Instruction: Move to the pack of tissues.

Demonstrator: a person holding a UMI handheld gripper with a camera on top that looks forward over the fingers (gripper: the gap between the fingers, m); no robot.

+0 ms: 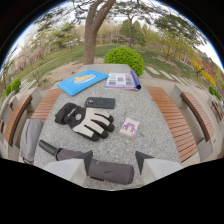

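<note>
Outdoor park: stone table (150,107), wooden benches (172,120), trees (92,30), lawn.

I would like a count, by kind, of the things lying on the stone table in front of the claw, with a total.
Folded umbrella, lying between the open claw fingers: 1
Gloves: 1 pair
Phone: 1
Pack of tissues: 1
Blue folder: 1
Open booklet: 1
Total: 6 kinds, 7 things if each glove counts
</note>
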